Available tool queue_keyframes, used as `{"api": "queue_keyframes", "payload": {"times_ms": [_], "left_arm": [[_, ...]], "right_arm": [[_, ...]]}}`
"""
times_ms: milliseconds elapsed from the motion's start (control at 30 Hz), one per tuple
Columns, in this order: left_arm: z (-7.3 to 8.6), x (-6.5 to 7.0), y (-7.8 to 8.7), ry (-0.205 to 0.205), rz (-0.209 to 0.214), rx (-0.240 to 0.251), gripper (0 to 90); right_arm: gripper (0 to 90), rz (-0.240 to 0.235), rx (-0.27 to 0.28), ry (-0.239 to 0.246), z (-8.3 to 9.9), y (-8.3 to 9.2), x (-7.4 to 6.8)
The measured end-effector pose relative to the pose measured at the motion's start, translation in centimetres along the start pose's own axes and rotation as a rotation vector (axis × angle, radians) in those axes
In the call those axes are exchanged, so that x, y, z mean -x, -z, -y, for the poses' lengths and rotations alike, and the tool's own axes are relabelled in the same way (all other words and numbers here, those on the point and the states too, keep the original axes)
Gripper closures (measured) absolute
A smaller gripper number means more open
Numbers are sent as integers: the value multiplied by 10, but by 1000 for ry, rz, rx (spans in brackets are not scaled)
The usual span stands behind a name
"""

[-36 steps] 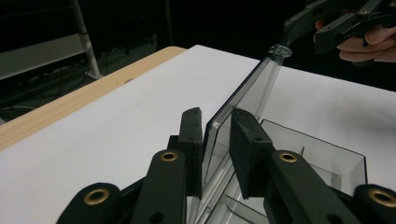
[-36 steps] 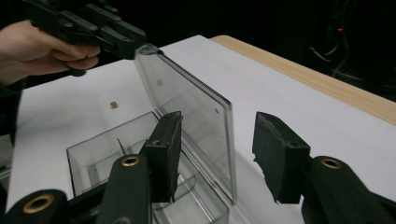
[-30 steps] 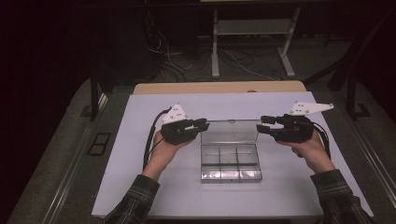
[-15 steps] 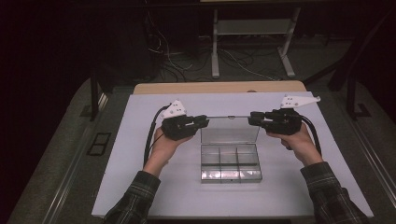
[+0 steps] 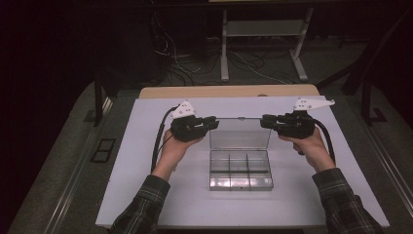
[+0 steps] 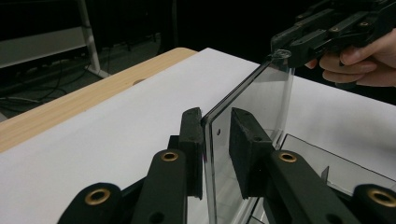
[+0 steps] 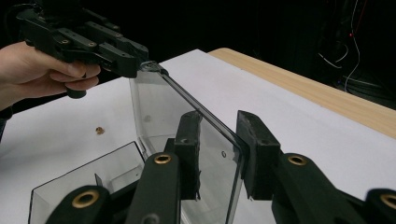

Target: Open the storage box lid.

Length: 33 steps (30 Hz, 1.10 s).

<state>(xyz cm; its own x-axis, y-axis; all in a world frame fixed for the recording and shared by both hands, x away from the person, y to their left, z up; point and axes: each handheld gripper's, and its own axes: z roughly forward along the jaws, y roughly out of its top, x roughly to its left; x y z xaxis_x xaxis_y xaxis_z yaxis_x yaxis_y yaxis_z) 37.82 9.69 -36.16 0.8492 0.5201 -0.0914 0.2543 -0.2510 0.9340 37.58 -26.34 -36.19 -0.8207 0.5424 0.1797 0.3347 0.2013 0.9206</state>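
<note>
— Clear plastic compartment box (image 5: 241,169) sits mid-table, its hinged transparent lid (image 5: 239,133) standing upright at twelve o'clock of the tray. What's underneath?

— A white sheet (image 5: 146,185) over a pale wooden table (image 5: 229,91); beyond it, a dark room with a grey metal stand (image 5: 263,44) and loose cables on the floor (image 5: 165,53).

— And the tools?

— The left black gripper (image 6: 215,140) has its fingers spread either side of the lid's nine o'clock edge; one pad touches it, the other stands just apart. The right black gripper (image 7: 218,149) likewise straddles the three o'clock edge, fingers parted.

— Textures?

— Smooth, glossy plastic with thin dividers; matte, rubbery pads; brass-coloured pivots. A small brown crumb (image 7: 99,130) lies on the sheet. No readable writing.
</note>
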Motion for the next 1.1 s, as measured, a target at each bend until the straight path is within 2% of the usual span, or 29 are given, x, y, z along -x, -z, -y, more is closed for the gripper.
{"api": "queue_keyframes", "payload": {"times_ms": [200, 333, 400, 467, 667, 800, 1100], "left_arm": [[1, -2, -1, 15, -20, -13, 689], [4, -1, 6, 19, -58, -19, 597], [8, 1, 11, 26, -66, -24, 565], [13, 4, 17, 15, -72, -37, 539], [26, 16, 33, 7, -65, -39, 467], [37, 27, 43, -6, -56, -59, 422], [65, 47, 61, -3, -29, -72, 302]], "right_arm": [[707, 0, -1, -6, -1, -2, 1], [707, 3, -2, -7, -1, -3, 3], [707, 5, -3, -9, -1, -3, 4], [707, 8, -3, -13, -1, -4, 5], [705, 19, -9, -11, -2, -7, 8], [702, 22, -16, -14, -3, -8, 10], [696, 27, -34, -15, -6, -12, 13]]}}
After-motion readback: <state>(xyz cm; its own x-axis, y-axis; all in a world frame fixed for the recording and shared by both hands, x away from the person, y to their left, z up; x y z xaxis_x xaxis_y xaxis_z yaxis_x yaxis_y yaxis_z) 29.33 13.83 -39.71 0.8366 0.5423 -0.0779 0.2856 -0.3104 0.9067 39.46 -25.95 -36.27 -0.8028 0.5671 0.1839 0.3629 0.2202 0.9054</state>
